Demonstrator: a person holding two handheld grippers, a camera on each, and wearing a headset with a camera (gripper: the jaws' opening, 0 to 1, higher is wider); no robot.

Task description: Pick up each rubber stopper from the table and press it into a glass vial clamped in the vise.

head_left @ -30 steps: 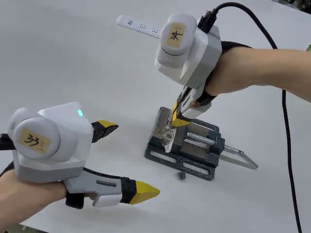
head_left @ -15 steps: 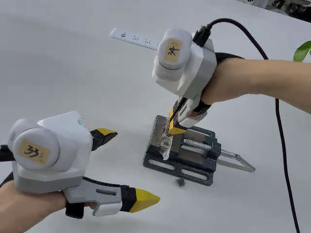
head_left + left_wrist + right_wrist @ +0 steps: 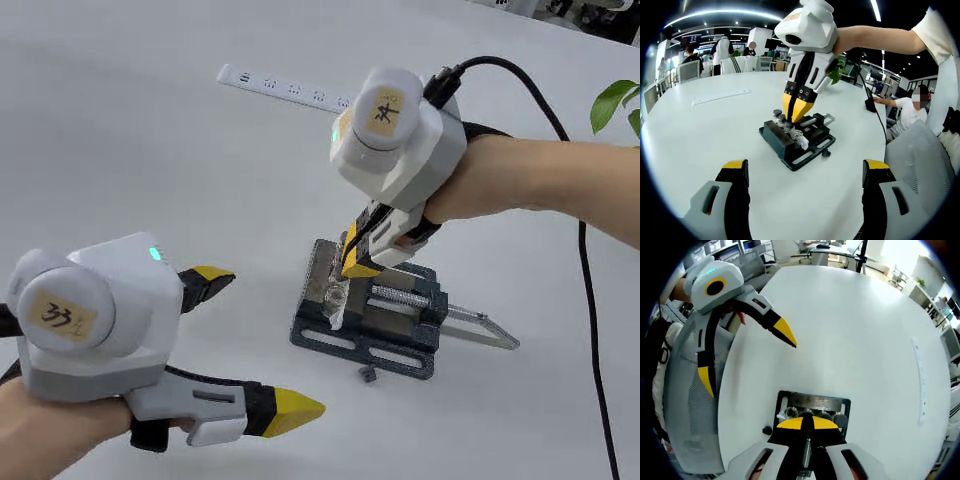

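The right claw (image 3: 348, 268) is held directly over the vise (image 3: 385, 345), with its yellow tips drawn together and aimed down at the row of glass vials (image 3: 335, 295) clamped there. Whether a stopper is pinched between those tips cannot be told. In the left gripper view, what look like seated stoppers (image 3: 776, 113) are seen capping at least two of the vials, so part of the job is judged done. One loose rubber stopper (image 3: 368, 374) is spotted on the counter (image 3: 150, 150), just beside the near edge of the vise's base, and it is yet to be collected. The left claw (image 3: 250, 343) is held wide and empty, low over the counter and well apart from the vise. How many vials are uncapped cannot be counted from these views. A pressing step is judged to be in hand, with at least one more pick-up and press to follow.
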